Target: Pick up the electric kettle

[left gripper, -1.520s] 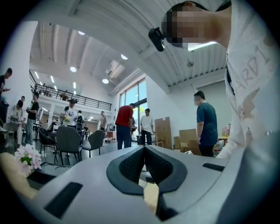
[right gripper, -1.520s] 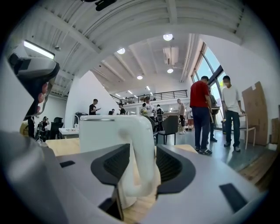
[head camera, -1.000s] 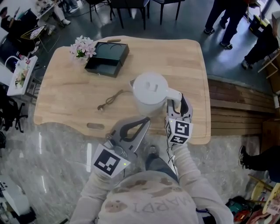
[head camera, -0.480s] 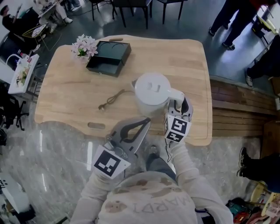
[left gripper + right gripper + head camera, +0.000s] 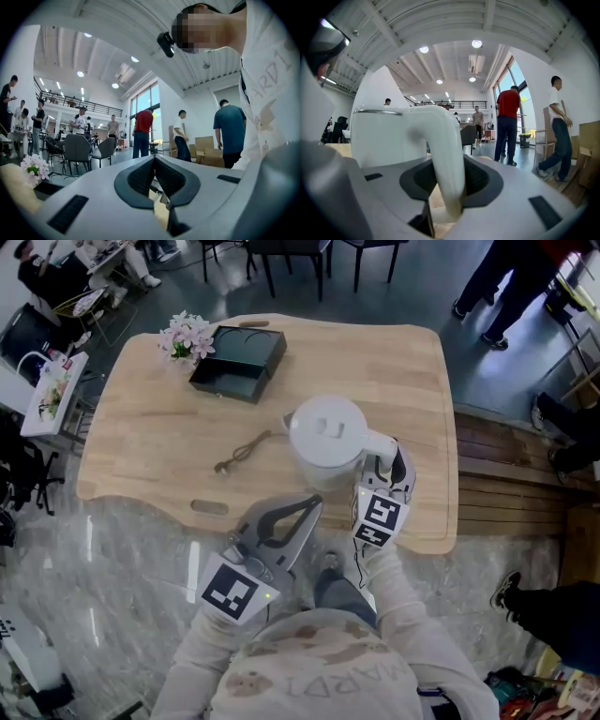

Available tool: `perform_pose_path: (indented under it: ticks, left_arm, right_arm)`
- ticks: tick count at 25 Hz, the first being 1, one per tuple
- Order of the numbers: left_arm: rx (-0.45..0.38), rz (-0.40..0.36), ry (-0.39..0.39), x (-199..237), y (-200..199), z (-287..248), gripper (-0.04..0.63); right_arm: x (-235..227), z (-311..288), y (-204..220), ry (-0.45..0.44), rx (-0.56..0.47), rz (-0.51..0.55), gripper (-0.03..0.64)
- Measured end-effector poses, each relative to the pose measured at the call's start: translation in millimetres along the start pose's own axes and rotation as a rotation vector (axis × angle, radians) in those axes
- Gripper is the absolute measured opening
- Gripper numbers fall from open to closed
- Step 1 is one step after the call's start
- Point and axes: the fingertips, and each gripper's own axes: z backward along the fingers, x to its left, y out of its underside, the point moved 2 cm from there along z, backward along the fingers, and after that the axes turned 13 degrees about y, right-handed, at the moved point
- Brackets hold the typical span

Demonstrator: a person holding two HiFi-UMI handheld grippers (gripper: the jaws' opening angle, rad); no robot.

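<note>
White electric kettle, right tool just closing — gripping its handle, left tool clenched empty, sweatshirt print "ARD1"

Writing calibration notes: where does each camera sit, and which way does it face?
Head view: on the person's head, looking steeply down at the table and kettle; shows both sleeves, left gripper, right gripper.
Left gripper view: on the left gripper, looking level along its shut jaws across the room; the person's torso at right.
Right gripper view: on the right gripper, looking level along jaws that have just been closing round the handle.
Shared: head and right gripper views both show the kettle.
</note>
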Motion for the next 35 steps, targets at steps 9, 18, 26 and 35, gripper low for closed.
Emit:
perform_pose_path:
  ticks: [9,18,26,35]
  left_arm:
    - [0.003,0.013,-0.016,3,4,4,0.011]
    - [-0.014,0.009,-0.014,2,1,7,0.011]
    - [-0.026,-0.004,-0.010,-8,-5,13,0.011]
    - [-0.053,-0.033,-0.005,-35,-19,34,0.011]
  right_arm:
    - [2,-5,-3,-0.019,0.008,-0.019,0.133]
    - [-2,-1,-20,-0.032,-0.013,-0.066,0.135]
    - [-8,13,-49,-0.045,-0.052,-0.088,0.135]
    - [-12,55,-81,-0.059,-0.097,-0.096,0.135]
